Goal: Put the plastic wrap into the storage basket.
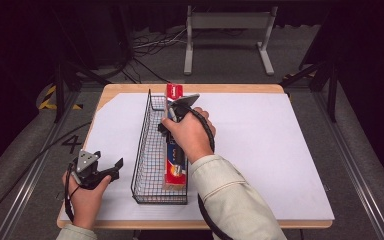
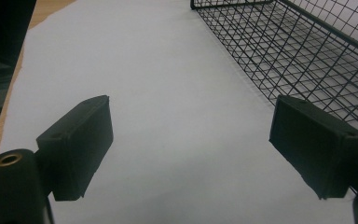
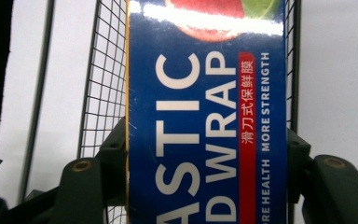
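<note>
A: Our right gripper (image 1: 172, 131) has its jaws clamped on the plastic wrap box (image 3: 205, 121), low inside the wire basket (image 1: 141, 150).
B: Release remains. Left gripper (image 1: 111, 166), at eight o'clock of the basket, jaws wide, empty.

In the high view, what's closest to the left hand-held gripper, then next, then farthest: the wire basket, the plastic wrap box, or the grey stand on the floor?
From the left hand-held gripper:
1. Wire basket, just to its right.
2. Plastic wrap box, along the basket's right side, gripped by the right hand-held gripper.
3. Grey stand, on the floor beyond the table.
</note>
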A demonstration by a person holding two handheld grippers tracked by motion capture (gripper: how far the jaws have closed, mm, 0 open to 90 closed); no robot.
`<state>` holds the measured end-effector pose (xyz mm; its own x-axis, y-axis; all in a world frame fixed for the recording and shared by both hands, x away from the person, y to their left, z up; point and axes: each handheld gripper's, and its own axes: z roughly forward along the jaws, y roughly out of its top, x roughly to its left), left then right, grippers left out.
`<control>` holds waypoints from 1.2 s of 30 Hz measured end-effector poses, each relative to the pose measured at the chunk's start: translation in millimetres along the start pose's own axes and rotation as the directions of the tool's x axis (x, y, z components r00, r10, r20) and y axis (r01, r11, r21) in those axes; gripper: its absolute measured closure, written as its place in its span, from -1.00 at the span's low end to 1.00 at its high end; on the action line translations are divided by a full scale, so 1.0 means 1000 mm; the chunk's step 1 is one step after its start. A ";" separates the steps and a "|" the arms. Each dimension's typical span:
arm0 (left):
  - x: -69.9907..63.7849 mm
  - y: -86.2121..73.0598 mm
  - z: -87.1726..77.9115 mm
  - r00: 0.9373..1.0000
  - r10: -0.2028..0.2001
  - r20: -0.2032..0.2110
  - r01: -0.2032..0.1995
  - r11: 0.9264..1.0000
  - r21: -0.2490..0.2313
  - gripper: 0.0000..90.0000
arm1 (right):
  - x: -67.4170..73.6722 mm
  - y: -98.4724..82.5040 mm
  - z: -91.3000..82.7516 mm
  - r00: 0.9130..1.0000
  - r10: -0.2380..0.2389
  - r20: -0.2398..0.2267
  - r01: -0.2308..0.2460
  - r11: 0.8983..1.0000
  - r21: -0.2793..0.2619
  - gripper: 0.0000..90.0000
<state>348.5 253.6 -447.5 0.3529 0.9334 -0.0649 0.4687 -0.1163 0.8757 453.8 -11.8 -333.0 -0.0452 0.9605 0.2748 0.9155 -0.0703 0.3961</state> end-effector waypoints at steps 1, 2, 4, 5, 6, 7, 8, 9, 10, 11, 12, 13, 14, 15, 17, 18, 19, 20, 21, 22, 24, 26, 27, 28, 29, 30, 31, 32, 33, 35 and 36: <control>0.000 0.000 0.000 1.000 0.008 0.000 -0.008 1.000 0.005 -0.70 | 0.000 -0.001 0.003 1.000 0.001 -0.002 -0.001 1.000 -0.004 -0.13; -0.001 0.000 0.000 1.000 0.007 0.001 -0.007 1.000 0.004 -0.70 | 0.000 -0.002 0.006 1.000 0.003 -0.003 -0.003 1.000 -0.005 -0.13; -0.001 0.000 0.000 1.000 0.004 0.000 -0.004 1.000 0.003 -0.70 | -0.001 -0.004 0.011 1.000 0.001 0.001 -0.001 1.000 0.001 -0.13; 0.000 0.000 -0.001 1.000 0.003 -0.001 -0.003 1.000 0.002 -0.70 | -0.002 -0.005 0.014 1.000 0.004 0.004 -0.004 1.000 0.005 -0.13; 0.000 0.000 0.000 1.000 0.002 -0.001 -0.002 1.000 0.000 -0.70 | -0.002 -0.006 0.016 1.000 0.004 0.004 -0.004 1.000 0.006 -0.13; 0.000 0.000 -0.001 1.000 0.005 -0.003 -0.005 1.000 0.001 -0.70 | -0.002 -0.006 0.017 1.000 0.009 0.004 -0.009 1.000 0.006 -0.13; 0.000 0.000 -0.001 1.000 0.005 -0.003 -0.005 1.000 0.001 -0.70 | -0.002 -0.006 0.017 1.000 0.009 0.004 -0.009 1.000 0.006 -0.13; -0.001 0.000 -0.001 1.000 0.004 -0.003 -0.004 1.000 0.004 -0.70 | -0.002 -0.007 0.019 1.000 0.011 0.005 -0.011 1.000 0.005 -0.13; -0.001 0.000 0.000 1.000 0.008 0.004 -0.008 1.000 0.006 -0.71 | -0.002 -0.008 0.021 1.000 0.018 0.008 -0.018 1.000 0.006 -0.13; -0.002 0.000 0.000 1.000 0.008 0.003 -0.008 1.000 0.010 -0.71 | -0.002 -0.008 0.023 1.000 0.026 0.007 -0.026 1.000 0.007 -0.13; -0.002 0.000 0.000 1.000 0.012 0.003 -0.012 1.000 0.012 -0.71 | -0.002 -0.009 0.025 1.000 0.029 0.011 -0.029 1.000 0.012 -0.13; -0.002 0.000 0.000 1.000 0.017 0.004 -0.017 1.000 0.015 -0.71 | -0.002 -0.009 0.026 0.999 0.030 0.017 -0.030 0.999 0.016 -0.13; -0.002 0.000 0.000 1.000 0.012 0.004 -0.012 1.000 0.015 -0.71 | -0.002 -0.010 0.028 0.999 0.025 0.023 -0.025 0.999 0.020 -0.13; -0.002 0.000 0.000 1.000 0.012 0.004 -0.012 1.000 0.014 -0.71 | -0.002 -0.011 0.029 0.999 0.027 0.023 -0.027 0.999 0.022 -0.13; -0.002 0.000 0.000 1.000 0.009 0.004 -0.009 1.000 0.008 -0.71 | -0.002 -0.012 0.031 0.999 0.028 0.025 -0.029 0.999 0.031 -0.13; -0.002 -0.001 0.000 1.000 0.008 0.007 -0.008 1.000 0.009 -0.71 | -0.001 -0.012 0.033 0.999 0.027 0.029 -0.028 0.999 0.030 -0.13; -0.002 -0.001 0.000 1.000 0.008 0.008 -0.008 1.000 0.012 -0.71 | -0.001 -0.012 0.033 0.999 0.023 0.035 -0.024 0.999 0.032 -0.13; -0.002 -0.001 0.001 1.000 0.009 0.008 -0.009 1.000 0.013 -0.71 | 0.000 -0.012 0.034 0.999 0.029 0.039 -0.030 0.999 0.031 -0.14; -0.002 -0.001 0.001 1.000 0.009 0.008 -0.009 1.000 0.013 -0.72 | 0.001 -0.013 0.035 0.999 0.026 0.039 -0.027 0.999 0.030 -0.14; -0.002 0.000 0.001 1.000 0.010 0.010 -0.010 1.000 0.012 -0.72 | 0.001 -0.013 0.036 0.999 0.027 0.042 -0.028 0.999 0.030 -0.14; -0.003 0.000 0.000 1.000 0.011 0.008 -0.011 1.000 0.013 -0.72 | 0.002 -0.013 0.038 0.998 0.024 0.054 -0.025 0.999 0.034 -0.14; -0.002 0.000 0.000 1.000 0.015 0.007 -0.015 1.000 0.014 -0.72 | 0.002 -0.014 0.041 0.998 0.020 0.061 -0.023 0.999 0.040 -0.14; -0.002 0.000 0.000 1.000 0.010 0.006 -0.010 1.000 0.010 -0.72 | 0.002 -0.014 0.042 0.998 0.022 0.062 -0.024 0.999 0.044 -0.14; -0.002 0.000 0.000 1.000 0.010 0.005 -0.011 1.000 0.010 -0.72 | 0.002 -0.015 0.043 0.998 0.022 0.063 -0.025 0.999 0.044 -0.14; -0.002 0.000 0.001 1.000 0.010 0.007 -0.010 1.000 0.011 -0.72 | 0.002 -0.015 0.043 0.998 0.025 0.065 -0.028 0.998 0.047 -0.14; -0.002 0.000 0.001 1.000 0.010 0.007 -0.010 1.000 0.011 -0.72 | 0.002 -0.015 0.043 0.998 0.025 0.065 -0.028 0.998 0.047 -0.14; -0.002 0.000 0.001 1.000 0.011 0.008 -0.011 1.000 0.012 -0.72 | 0.002 -0.015 0.045 0.997 0.024 0.068 -0.027 0.999 0.047 -0.14; -0.002 0.000 0.001 1.000 0.011 0.010 -0.011 1.000 0.014 -0.72 | 0.002 -0.015 0.045 0.997 0.024 0.070 -0.027 0.998 0.049 -0.14; -0.002 0.000 0.001 1.000 0.011 0.010 -0.011 1.000 0.017 -0.72 | 0.003 -0.015 0.046 0.997 0.022 0.073 -0.026 0.998 0.050 -0.14; -0.002 -0.001 0.001 1.000 0.015 0.010 -0.015 1.000 0.023 -0.73 | 0.004 -0.015 0.048 0.997 0.020 0.078 -0.024 0.998 0.053 -0.14; -0.002 -0.001 0.001 1.000 0.014 0.011 -0.015 1.000 0.026 -0.74 | 0.005 -0.015 0.048 0.996 0.020 0.082 -0.025 0.998 0.054 -0.14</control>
<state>347.8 251.7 -448.8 0.3688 0.9277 -0.0576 0.4846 -0.1390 0.8636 459.3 6.6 -379.7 0.0064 0.9778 0.2095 0.9365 -0.0793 0.3417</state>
